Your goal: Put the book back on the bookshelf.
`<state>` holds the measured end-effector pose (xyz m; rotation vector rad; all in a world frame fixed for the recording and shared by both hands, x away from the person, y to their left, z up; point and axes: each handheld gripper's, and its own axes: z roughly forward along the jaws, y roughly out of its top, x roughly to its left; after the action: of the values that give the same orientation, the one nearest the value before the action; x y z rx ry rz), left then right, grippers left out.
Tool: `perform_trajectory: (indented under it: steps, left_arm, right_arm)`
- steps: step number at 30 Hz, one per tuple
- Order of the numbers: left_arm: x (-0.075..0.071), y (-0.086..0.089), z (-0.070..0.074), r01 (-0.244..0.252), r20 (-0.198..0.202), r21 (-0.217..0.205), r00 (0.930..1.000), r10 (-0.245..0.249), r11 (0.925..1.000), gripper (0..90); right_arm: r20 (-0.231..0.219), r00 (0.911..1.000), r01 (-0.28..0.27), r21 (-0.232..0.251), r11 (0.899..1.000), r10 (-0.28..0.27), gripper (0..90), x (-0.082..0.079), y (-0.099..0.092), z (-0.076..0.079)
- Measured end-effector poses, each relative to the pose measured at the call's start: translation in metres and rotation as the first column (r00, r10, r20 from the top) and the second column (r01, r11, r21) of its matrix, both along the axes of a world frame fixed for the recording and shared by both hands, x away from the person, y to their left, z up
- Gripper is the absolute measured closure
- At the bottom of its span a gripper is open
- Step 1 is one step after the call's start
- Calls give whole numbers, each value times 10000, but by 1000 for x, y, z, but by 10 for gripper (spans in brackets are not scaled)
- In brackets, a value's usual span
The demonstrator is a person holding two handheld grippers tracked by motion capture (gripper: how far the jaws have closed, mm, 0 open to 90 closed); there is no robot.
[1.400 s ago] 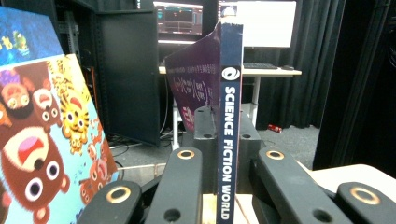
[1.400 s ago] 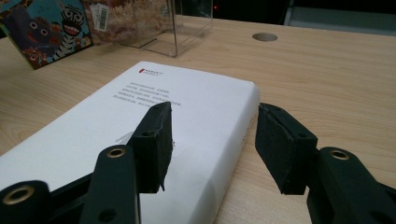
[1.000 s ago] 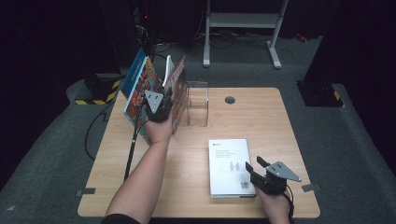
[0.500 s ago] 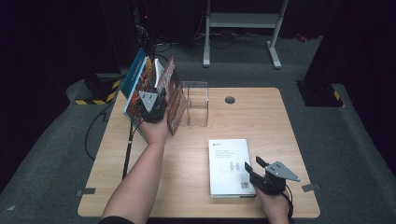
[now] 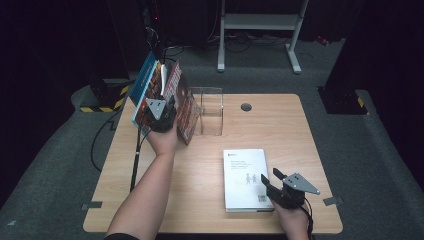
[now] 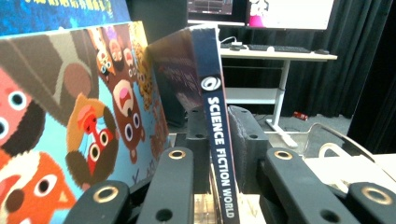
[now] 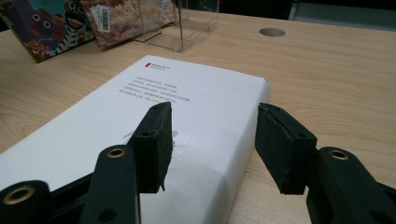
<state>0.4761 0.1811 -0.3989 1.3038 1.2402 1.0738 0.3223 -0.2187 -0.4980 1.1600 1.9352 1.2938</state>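
Right gripper [image 5: 267, 183]: near desk edge, jaws spread, one over the white book [image 5: 246, 176], the other beyond its edge; nothing pinched.
White book: flat, near right of desk [image 5: 300, 130]; likely thick, heavy.
Left gripper [image 5: 161, 114]: far left corner; jaws have just been opening, the magazine's spine between the pads.
Science fiction magazine [image 6: 215, 116]: upright beside picture books [image 6: 70, 116], by the clear stand [image 5: 210, 111].
Handling: thin, floppy, glossy; take hold low on the spine.

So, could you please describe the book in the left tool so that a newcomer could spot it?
At the table's far left corner, books lean beside a clear stand. The left tool holds the rightmost book: dark spine reading SCIENCE FICTION WORLD, unlike the cartoon-animal cover beside it.
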Motion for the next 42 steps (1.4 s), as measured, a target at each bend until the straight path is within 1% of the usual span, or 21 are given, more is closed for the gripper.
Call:
perform_trajectory:
  steps: [2,6,7,8,9,10,11,16,21,23,28,32,36,38,42]
  left_arm:
    - [0,1,0,-46,-58,-45,10000,45,10000,779]
    - [-1,2,0,-187,-198,5,9996,187,9998,761]
    - [-1,3,0,-286,-319,-44,9991,285,9996,757]
    - [-1,3,0,-286,-319,-44,9991,285,9996,751]
    - [-1,3,0,-381,-455,-135,9983,375,9992,744]
    - [-1,3,0,-381,-455,-135,9983,375,9992,737]
    - [-1,4,0,-452,-589,-146,9973,443,9989,731]
    - [-1,6,1,-576,-799,-249,9953,555,9980,711]
    - [-1,6,3,-587,-889,-298,9945,559,9978,693]
    - [-2,7,5,-597,-851,-314,9948,569,9977,679]
    - [-4,6,11,-658,-805,-139,9947,645,9977,650]
    - [-4,7,16,-641,-832,-120,9946,629,9979,618]
    - [-4,8,19,-677,-763,-73,9948,670,9977,604]
    - [-3,8,20,-695,-861,-63,9939,687,9976,594]
    - [-3,8,25,-706,-855,-26,9939,701,9975,588]
  right_arm:
    - [-20,10000,-25,5,10000,25,463,0,0,-1]
    - [-24,10000,-29,-28,10000,29,462,0,2,-1]
    - [-12,10000,-38,-18,10000,38,463,0,2,-1]
    - [-19,10000,-52,-19,10000,52,463,0,2,-1]
    - [-20,10000,-52,-20,10000,52,463,0,2,-1]
    - [-33,10000,-62,-24,10000,62,463,0,3,-1]
    - [-42,10000,-62,-24,10000,62,463,0,3,-1]
    - [-23,9999,-99,-35,9999,99,463,-1,5,-1]
    - [-16,9999,-131,-48,9999,131,462,-1,5,-1]
    - [-13,9999,-136,-61,9999,136,463,-1,5,-1]
    - [-22,9999,-150,-50,9999,150,462,-1,6,0]
    - [-36,9998,-179,-38,9998,179,462,-1,6,0]
    - [-38,9998,-177,-7,9998,177,462,-1,7,0]
    - [-32,9998,-181,-6,9998,181,462,-1,7,0]
    - [-25,9998,-171,1,9999,171,462,-2,7,0]
